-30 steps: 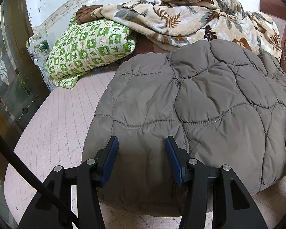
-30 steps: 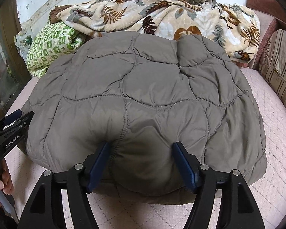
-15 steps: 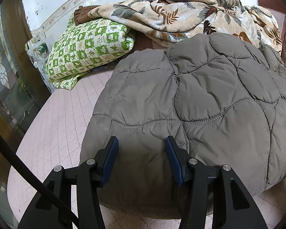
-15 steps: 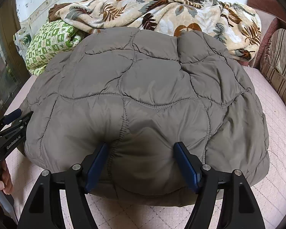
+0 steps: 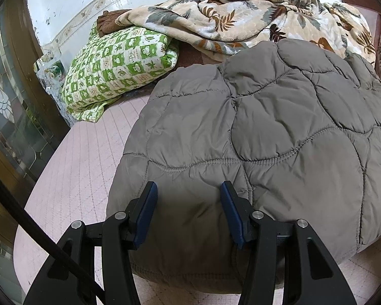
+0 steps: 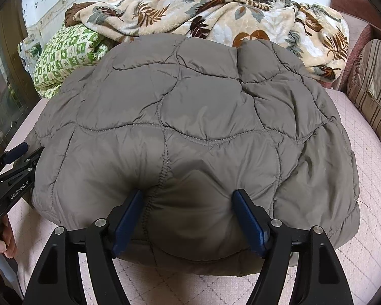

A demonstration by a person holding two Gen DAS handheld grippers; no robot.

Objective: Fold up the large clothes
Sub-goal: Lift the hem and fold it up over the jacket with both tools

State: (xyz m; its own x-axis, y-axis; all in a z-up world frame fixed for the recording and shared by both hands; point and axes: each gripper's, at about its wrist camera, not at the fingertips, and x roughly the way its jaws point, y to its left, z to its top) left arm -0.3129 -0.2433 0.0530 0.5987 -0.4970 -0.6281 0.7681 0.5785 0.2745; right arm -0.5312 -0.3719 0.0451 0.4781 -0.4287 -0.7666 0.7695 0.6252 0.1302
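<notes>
Lying puffed up on the pale pink quilted bed cover (image 5: 71,178), the grey quilted down jacket (image 5: 266,132) sits folded into a thick bundle, its near hem facing both tools. The left gripper (image 5: 188,190) has its blue-padded fingers (image 5: 147,211) spread wide, pushed against the near edge of the jacket at about 6 o'clock of the bundle; fabric bulges between them, but they clamp nothing. The right gripper (image 6: 188,198) stands the same way further round towards 5 o'clock, its blue-padded fingers (image 6: 249,223) wide apart and pressed into the padding, one of them dug in right beside a stitched seam, with nothing pinched. In the right wrist view the left tool shows at 9 o'clock, touching the jacket's side, with a bare hand (image 6: 0,244) wrapped round its handle below. Beyond the jacket, at 12 o'clock, a cream blanket with a brown leaf print (image 6: 216,7) lies heaped against the white wall. At 10 o'clock rests a green-and-white checked cushion (image 5: 116,68), near the jacket but apart from it. At 3 o'clock, a striped beige cushion (image 6: 373,89) lies at the bed's edge.
</notes>
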